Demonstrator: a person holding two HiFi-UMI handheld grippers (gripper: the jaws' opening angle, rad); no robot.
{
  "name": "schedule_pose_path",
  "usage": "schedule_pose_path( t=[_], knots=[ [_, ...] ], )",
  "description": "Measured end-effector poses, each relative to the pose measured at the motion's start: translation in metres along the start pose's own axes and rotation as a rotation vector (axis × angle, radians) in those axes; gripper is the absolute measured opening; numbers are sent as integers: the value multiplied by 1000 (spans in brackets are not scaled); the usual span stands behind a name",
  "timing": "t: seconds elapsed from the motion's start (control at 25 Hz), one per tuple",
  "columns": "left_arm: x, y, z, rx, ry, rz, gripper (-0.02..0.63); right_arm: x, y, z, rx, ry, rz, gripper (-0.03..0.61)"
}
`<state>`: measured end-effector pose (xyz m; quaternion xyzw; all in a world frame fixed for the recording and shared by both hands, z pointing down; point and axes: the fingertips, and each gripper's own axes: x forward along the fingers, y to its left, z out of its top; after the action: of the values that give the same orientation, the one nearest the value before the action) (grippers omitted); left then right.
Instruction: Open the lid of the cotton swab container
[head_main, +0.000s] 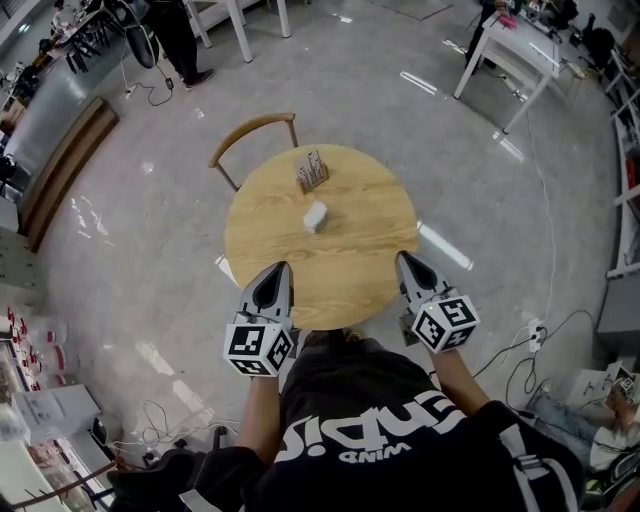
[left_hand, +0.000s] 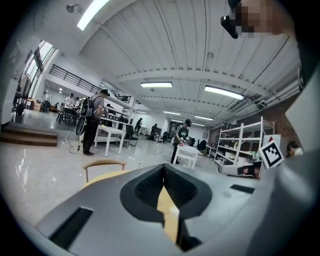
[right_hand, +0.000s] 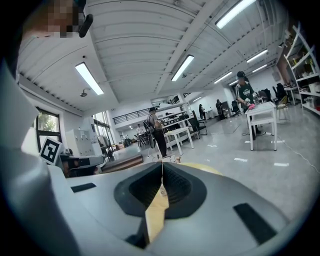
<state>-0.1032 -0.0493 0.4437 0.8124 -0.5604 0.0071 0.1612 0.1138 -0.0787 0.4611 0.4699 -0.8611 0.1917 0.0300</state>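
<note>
Round wooden table (head_main: 350, 275) stood on a glossy grey floor, centre of the head view, with a wooden chair (head_main: 252, 133) at its upper-left edge. Cotton swab container (head_main: 314, 216), small and white, lay near the table's middle, lid not open as far as could be made out. A striped holder (head_main: 312, 172) stood above it in frame, near the far edge. Left gripper (head_main: 283, 267) and right gripper (head_main: 402, 258) sat at the table's lower edge, well apart from the container. Both pairs of jaws were pressed together with nothing between them, confirmed in the left gripper view (left_hand: 163, 168) and the right gripper view (right_hand: 162, 165).
</note>
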Motion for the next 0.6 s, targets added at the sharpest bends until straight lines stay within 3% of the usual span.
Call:
schedule_pose_path(
  t=[0.6],
  knots=[
    [46, 39, 29, 29, -5, -105, 9, 68, 19, 23, -1, -28, -8, 3]
  ],
)
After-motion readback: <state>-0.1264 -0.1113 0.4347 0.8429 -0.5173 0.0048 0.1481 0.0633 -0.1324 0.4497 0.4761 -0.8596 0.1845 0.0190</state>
